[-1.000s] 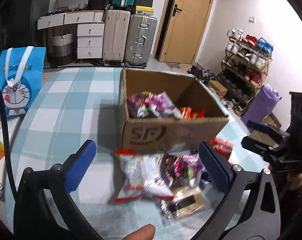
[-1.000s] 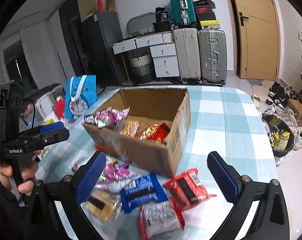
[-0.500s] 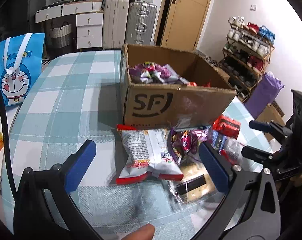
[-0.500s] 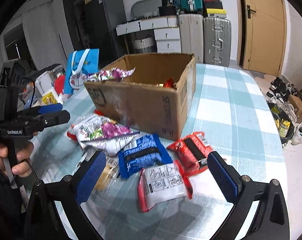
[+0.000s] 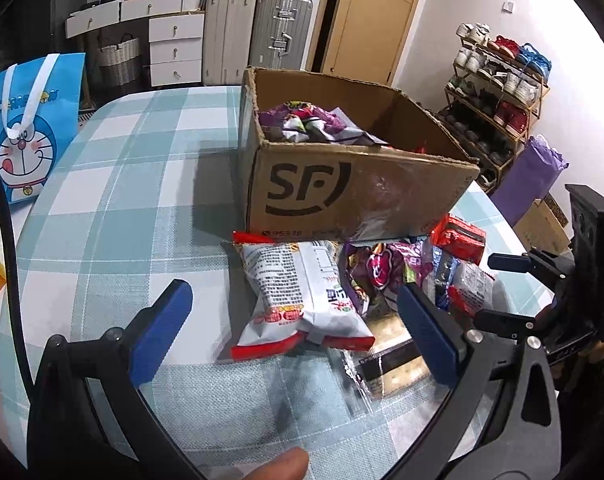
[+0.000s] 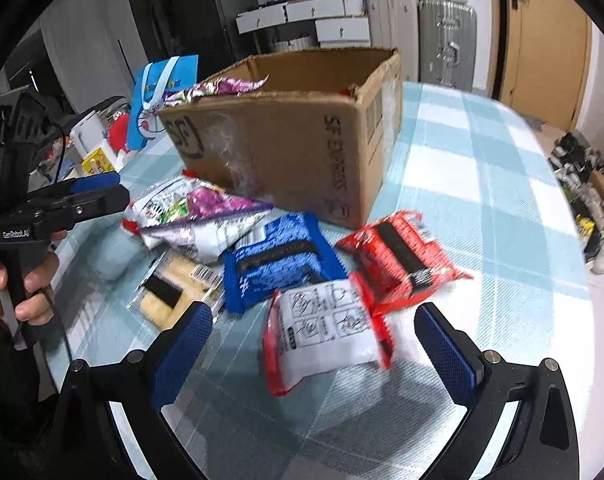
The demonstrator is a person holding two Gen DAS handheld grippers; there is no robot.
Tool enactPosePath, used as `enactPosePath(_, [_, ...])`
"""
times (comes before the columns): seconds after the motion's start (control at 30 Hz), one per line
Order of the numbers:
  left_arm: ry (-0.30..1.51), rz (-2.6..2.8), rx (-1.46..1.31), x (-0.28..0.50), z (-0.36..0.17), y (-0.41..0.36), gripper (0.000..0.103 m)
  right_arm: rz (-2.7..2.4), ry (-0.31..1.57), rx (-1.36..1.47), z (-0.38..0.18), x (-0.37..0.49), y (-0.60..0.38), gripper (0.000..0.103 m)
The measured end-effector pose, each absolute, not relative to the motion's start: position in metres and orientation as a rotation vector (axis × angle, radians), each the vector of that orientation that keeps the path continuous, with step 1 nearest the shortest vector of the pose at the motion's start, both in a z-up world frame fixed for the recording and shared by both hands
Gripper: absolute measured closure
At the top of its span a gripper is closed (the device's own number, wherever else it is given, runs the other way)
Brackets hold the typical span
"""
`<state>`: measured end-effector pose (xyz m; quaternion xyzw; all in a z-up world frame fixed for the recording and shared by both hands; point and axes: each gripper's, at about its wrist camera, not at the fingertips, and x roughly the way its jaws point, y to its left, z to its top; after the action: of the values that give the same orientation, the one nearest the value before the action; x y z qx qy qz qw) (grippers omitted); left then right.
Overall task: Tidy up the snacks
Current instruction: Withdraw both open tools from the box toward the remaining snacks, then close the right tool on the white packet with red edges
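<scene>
While both tools hang over the checked tablecloth point(image 5: 113, 208), neither has hold of anything. Left gripper point(image 5: 293, 320) — jaws spread wide, empty, straddling the white-and-red chip bag point(image 5: 302, 292), which lies flat, its far end touching the front wall of the SF cardboard box point(image 5: 354, 192). Right gripper point(image 6: 314, 344) — equally wide, empty, the white-and-red sachet point(image 6: 326, 332) sitting between its blue pads point(image 6: 181, 356).

Box stands open-topped at 12 o'clock from both tools; purple wrappers point(image 5: 314, 124) already heaped inside against its left wall, something red just showing at its right. Loose pile sits just in front of the box, presumably tipped there for sorting:
- blue packet point(image 6: 277, 260) at 11 o'clock of the sachet, edges touching
- red packet point(image 6: 402, 260) at 1 o'clock, overlapping the sachet's corner
- purple-and-white bag point(image 6: 205, 216) further at 10 o'clock, lying over part of the chip bag
- clear cracker pack point(image 6: 173, 288) at 9 o'clock, partly under the others

Judgement: each tool lined up on its nearest packet, so that the box stays straight ahead for a short lift-and-drop. Wide openings suit puffy bags. Overlaps at the sachet may drag a neighbour along. Doraemon gift bag point(image 5: 25, 128) stands well apart at 10 o'clock, not involved.
</scene>
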<state>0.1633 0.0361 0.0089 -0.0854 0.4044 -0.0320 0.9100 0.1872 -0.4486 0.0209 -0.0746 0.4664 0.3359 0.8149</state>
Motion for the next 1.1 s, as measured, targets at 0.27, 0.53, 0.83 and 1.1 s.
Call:
enactPosePath(0.27, [0.852,-0.07,-0.161,0.165,0.002,0.032,0.001,0.74,1.026,-0.181,0.011,0.187,-0.447,0.0])
enactPosePath(0.53, [0.857,-0.076,-0.159,0.166,0.001,0.032,0.001,0.789,1.039,-0.174,0.007,0.182,-0.444,0.002])
enactPosePath(0.83, [0.861,-0.079,-0.163,0.169,-0.002,0.032,0.001,0.829,1.04,-0.202,0.006,0.175,-0.436,0.009])
enactPosePath(1.1, [0.867,-0.076,-0.159,0.169,-0.005,0.032,0.001,0.824,1.017,-0.212,0.005,0.172,-0.433,0.014])
